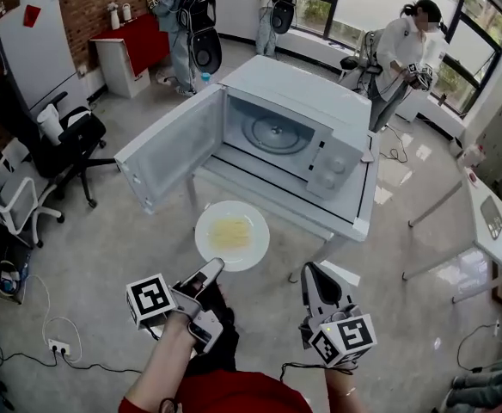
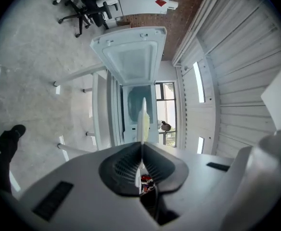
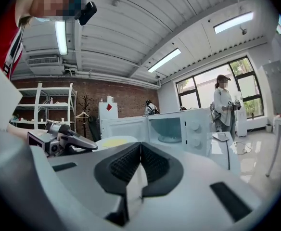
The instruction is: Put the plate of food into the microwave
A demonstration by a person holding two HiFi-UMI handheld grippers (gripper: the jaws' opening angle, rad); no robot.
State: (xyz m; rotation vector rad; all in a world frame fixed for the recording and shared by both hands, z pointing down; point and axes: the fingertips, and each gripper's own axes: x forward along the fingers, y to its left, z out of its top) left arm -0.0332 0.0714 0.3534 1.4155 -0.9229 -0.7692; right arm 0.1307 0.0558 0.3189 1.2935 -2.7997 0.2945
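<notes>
A white plate [image 1: 231, 235] with a flat yellow portion of food hangs level in the air in front of the table. My left gripper [image 1: 213, 270] is shut on its near rim. In the left gripper view the plate [image 2: 142, 121] shows edge-on, pinched between the jaws of my left gripper [image 2: 142, 146]. Beyond it stands the white microwave [image 1: 296, 136], its door [image 1: 170, 149] swung wide to the left and its glass turntable [image 1: 273, 133] bare. My right gripper [image 1: 310, 271] hovers to the right of the plate, shut on nothing. The right gripper view shows the plate [image 3: 112, 141] and the microwave [image 3: 174, 127].
The microwave sits on a small white table [image 1: 364, 198]. Office chairs [image 1: 72, 144] stand at the left and another white desk [image 1: 488, 222] at the right. Three people [image 1: 403, 54] stand at the back of the room. A cable and socket [image 1: 58, 346] lie on the floor.
</notes>
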